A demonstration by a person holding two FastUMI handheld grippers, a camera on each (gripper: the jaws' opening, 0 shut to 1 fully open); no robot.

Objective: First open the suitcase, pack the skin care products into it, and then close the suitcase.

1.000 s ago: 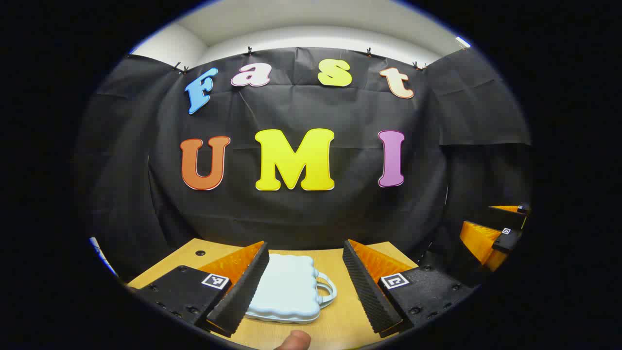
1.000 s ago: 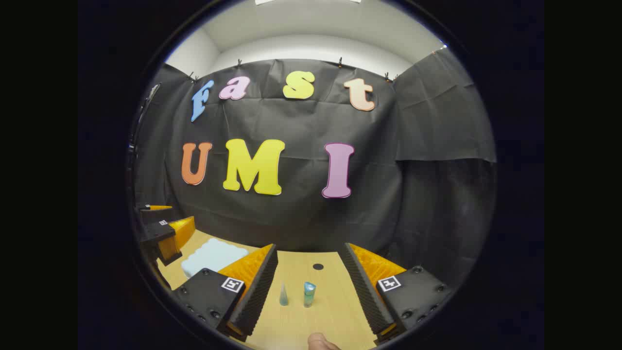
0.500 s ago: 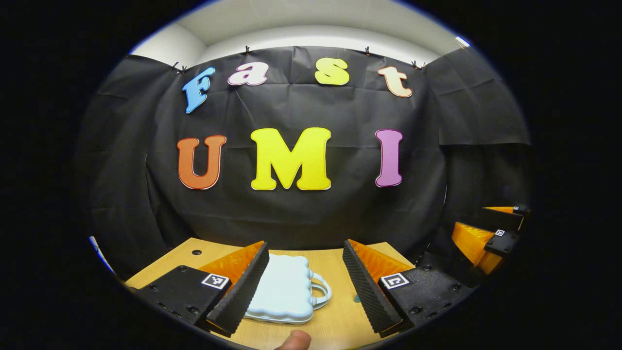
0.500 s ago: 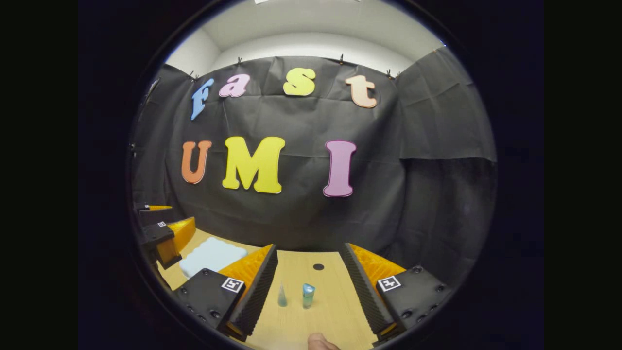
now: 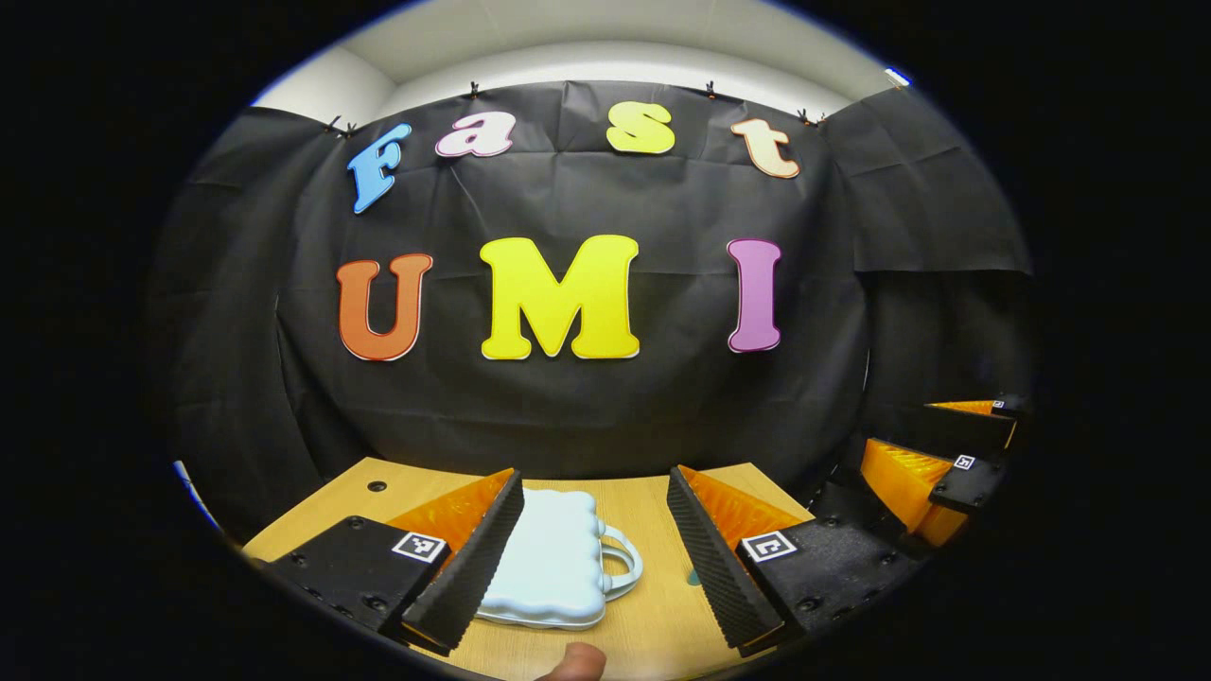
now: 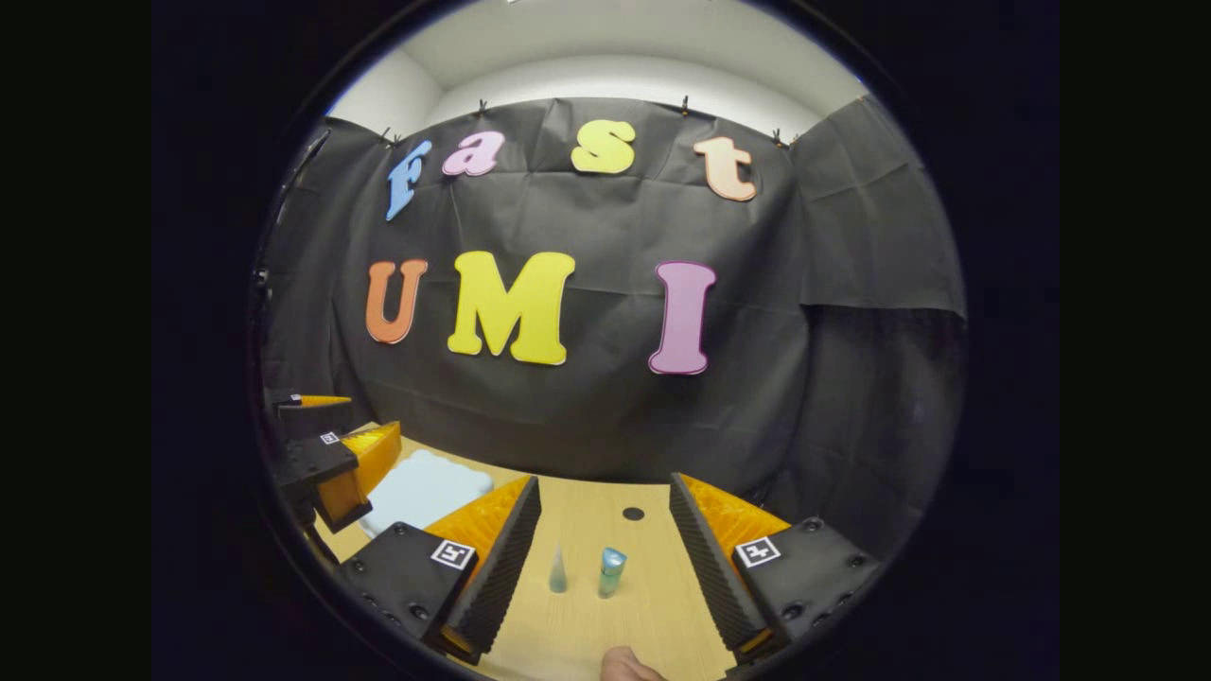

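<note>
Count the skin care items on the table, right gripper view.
2. A small cone-shaped bottle and, just to its right, a teal tube stand apart on the table, between the open right gripper's fingers. Others may be hidden.

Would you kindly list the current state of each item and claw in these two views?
Suitcase: closed, lying flat on the table, handle toward the right.
Cone-shaped skin care bottle: upright on the table.
Teal skin care tube: standing upright beside it, apart.
Left claw: open, holding nothing.
Right claw: open, holding nothing.
</note>
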